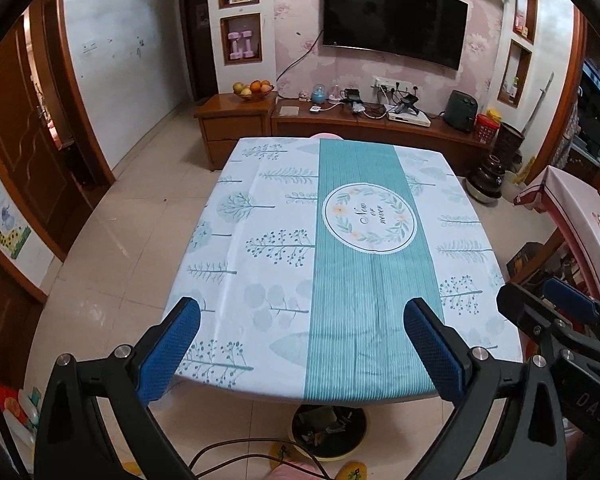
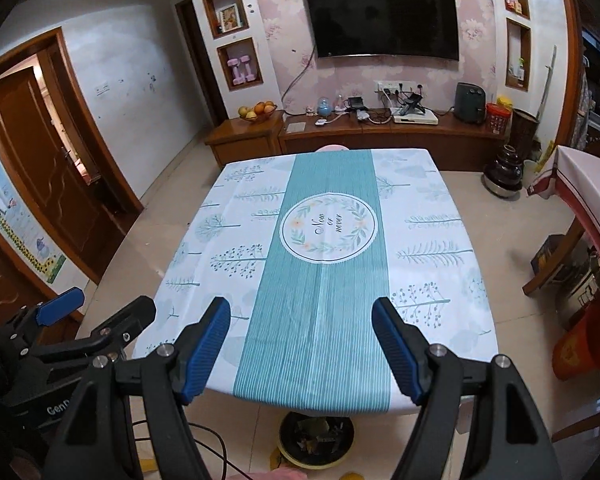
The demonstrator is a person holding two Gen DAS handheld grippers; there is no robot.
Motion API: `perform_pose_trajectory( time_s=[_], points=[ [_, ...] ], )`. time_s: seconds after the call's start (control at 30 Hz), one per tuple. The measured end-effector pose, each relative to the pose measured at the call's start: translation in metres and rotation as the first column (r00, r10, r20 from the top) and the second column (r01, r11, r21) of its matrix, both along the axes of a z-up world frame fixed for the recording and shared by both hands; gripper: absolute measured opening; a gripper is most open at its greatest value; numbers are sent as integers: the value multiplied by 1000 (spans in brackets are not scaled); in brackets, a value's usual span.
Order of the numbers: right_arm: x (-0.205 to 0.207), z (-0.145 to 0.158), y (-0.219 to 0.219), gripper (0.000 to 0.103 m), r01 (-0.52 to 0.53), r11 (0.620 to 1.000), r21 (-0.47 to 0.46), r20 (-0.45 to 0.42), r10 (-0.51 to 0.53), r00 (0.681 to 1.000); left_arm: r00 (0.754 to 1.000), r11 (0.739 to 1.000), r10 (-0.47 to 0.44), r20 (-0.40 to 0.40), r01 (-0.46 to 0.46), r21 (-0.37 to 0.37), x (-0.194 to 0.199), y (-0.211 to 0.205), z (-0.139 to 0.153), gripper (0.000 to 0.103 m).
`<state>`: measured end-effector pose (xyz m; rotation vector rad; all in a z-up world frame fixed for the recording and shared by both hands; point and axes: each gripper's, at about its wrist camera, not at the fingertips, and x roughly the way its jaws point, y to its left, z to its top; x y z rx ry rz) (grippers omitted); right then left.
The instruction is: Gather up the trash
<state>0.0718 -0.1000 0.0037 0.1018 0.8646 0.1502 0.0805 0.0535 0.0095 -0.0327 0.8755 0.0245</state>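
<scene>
A round bin (image 1: 329, 428) with scraps of trash inside stands on the floor under the near edge of the table; it also shows in the right wrist view (image 2: 316, 438). The table (image 1: 260, 216) wears a white and teal cloth with no trash visible on top, also in the right wrist view (image 2: 420, 240). My left gripper (image 1: 302, 312) is open and empty above the table's near edge. My right gripper (image 2: 301, 312) is open and empty beside it, and shows at the right of the left wrist view (image 1: 540, 300). The left gripper shows at the lower left of the right wrist view (image 2: 100, 308).
A low wooden TV cabinet (image 1: 380, 128) with a fruit bowl (image 1: 254, 90) stands beyond the table. A second cloth-covered table (image 2: 588, 192) is at the right, with pots and an orange bucket (image 2: 580, 348) below it. A black cable (image 1: 236, 456) lies on the floor near the bin.
</scene>
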Motion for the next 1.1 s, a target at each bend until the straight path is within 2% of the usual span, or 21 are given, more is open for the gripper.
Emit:
perform_pose_trajectory(
  time_s=[0.53, 1.1],
  points=[
    [13, 1, 6, 74, 58, 998, -32, 30, -57, 998, 999, 999, -32, 17, 32, 7, 27, -1, -3, 101],
    [16, 0, 9, 74, 67, 997, -38, 30, -66, 997, 999, 999, -39, 3, 39, 10, 33, 0, -7, 99]
  ],
)
